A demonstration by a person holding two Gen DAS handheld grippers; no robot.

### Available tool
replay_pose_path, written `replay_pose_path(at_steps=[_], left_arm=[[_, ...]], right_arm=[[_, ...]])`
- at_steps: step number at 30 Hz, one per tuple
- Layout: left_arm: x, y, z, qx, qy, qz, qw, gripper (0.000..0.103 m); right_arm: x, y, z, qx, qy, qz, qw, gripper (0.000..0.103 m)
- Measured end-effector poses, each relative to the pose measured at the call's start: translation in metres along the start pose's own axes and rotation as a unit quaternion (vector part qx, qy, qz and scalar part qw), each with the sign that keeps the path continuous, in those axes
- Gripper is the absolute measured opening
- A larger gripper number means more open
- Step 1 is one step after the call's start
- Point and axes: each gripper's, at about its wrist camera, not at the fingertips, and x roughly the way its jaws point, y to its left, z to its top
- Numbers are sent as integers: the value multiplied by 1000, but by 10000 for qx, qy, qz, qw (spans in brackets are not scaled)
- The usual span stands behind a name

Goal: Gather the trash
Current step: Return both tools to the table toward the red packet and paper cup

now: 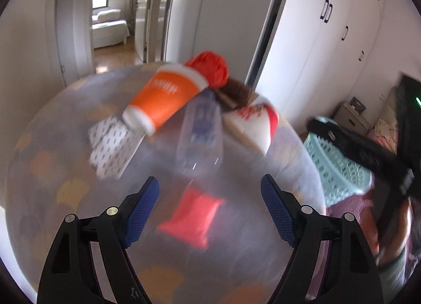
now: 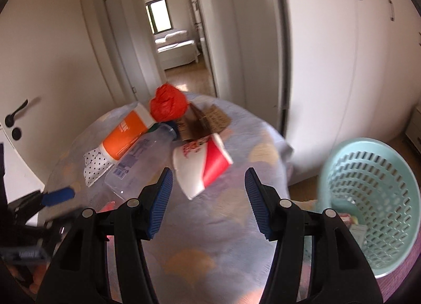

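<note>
Trash lies on a round table with a patterned cloth [image 1: 65, 172]: an orange cup [image 1: 165, 98] on its side, a crumpled red bag [image 1: 210, 68], a clear bottle [image 1: 201, 133], a white and red paper cup [image 1: 254, 125], brown paper [image 1: 236, 92], dotted paper [image 1: 113, 146] and a red packet [image 1: 192, 217]. My left gripper [image 1: 209, 181] hangs open above the red packet, touching nothing. In the right wrist view my right gripper [image 2: 209, 172] is open just short of the white and red cup [image 2: 202, 164], with nothing between its pads. The picture is blurred.
A teal perforated basket [image 2: 373, 198] stands to the right of the table, with some scraps at its bottom. One blue pad [image 2: 59, 196] of the left gripper shows at the left edge. Behind the table are white wardrobes [image 2: 329, 54] and an open doorway [image 2: 179, 48].
</note>
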Motion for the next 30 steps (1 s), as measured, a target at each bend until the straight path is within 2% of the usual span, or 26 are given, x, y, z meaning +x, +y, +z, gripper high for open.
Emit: replay_pose_path(at_steps=[8, 13, 17, 18, 19, 20, 26, 30], left_arm=[[11, 21, -36, 6, 240, -34, 9997, 81], [25, 16, -39, -12, 342, -34, 9994, 81], [36, 7, -42, 237, 489, 336, 9980, 71], [37, 4, -42, 349, 487, 470, 9971, 64], [37, 0, -43, 468, 481, 534, 9963, 52], [37, -1, -42, 502, 478, 549, 9961, 52], [31, 21, -41, 49, 362, 223, 9991, 51], [29, 29, -43, -156, 308, 2, 9994, 51]], right_arm=[[40, 23, -2, -167, 92, 4, 9998, 54], [51, 21, -1, -167, 126, -71, 9998, 61], [63, 18, 6, -264, 156, -219, 9993, 68], [66, 17, 8, -269, 183, -241, 9992, 74], [70, 16, 11, -270, 215, -282, 9990, 78], [72, 14, 13, -280, 239, -295, 9989, 79], [91, 12, 23, -356, 350, -371, 9981, 80], [115, 9, 30, -343, 678, -457, 9961, 80]])
